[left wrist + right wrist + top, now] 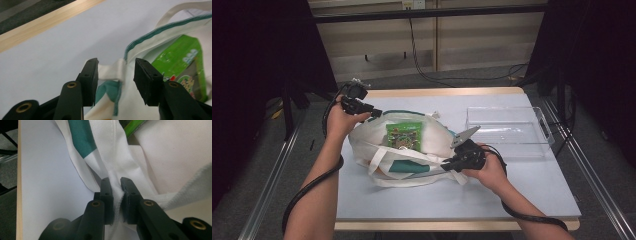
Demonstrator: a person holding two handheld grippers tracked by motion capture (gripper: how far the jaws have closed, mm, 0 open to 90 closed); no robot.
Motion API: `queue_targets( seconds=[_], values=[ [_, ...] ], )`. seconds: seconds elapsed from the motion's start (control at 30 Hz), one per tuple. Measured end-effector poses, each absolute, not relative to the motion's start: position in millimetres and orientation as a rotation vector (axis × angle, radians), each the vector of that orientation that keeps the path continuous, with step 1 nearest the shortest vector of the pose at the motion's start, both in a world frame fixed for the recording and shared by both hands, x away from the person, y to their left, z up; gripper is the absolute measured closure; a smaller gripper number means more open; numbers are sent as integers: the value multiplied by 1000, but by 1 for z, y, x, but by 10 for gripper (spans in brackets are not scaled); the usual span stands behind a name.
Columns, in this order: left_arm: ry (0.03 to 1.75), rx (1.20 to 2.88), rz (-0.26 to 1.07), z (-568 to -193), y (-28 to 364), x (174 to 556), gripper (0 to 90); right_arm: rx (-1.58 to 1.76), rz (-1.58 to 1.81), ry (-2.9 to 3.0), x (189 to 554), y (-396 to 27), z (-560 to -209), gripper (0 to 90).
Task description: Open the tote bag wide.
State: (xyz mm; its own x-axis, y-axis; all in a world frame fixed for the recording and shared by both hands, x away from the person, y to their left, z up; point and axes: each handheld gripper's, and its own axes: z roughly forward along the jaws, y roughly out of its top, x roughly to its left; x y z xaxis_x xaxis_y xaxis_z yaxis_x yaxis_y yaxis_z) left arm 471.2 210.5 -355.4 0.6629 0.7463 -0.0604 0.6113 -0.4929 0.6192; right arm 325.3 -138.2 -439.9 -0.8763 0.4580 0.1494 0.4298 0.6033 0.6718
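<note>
A white cloth tote bag (434, 142) with teal trim lies open on the table, and a green snack packet (404, 135) lies inside its mouth. My left gripper (116, 68) is at the bag's far left rim (160, 30). Its jaws stand apart with a fold of white strap between them, and the right pad is clear of the cloth. The green packet (180, 55) shows just beyond. My right gripper (115, 182) is shut on a bunched fold of the bag's white fabric (175, 157) at the near right edge, beside a teal patch (80, 137).
A clear plastic tray (507, 127) stands at the back right of the pale blue tabletop (512, 190). The bag's loose straps (412, 180) trail toward the front. Dark curtains hang at both sides, and a wooden strip (50, 20) edges the table.
</note>
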Motion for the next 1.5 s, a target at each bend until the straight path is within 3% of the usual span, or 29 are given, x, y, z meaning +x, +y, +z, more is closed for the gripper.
queue_targets(
  seconds=[0.17,0.43,0.83,1.5],
  values=[
    [1052,2296,249,-369,215,471,593,767,1150,2781,325,-138,-441,803],
    [1069,2323,185,-382,208,475,823,753,1142,2789,325,-138,-440,805],
    [1146,2240,243,-390,206,482,829,723,1111,2822,325,-140,-441,810],
    [1142,2301,254,-407,199,485,829,773,1139,2830,325,-142,-453,805]
  ],
)
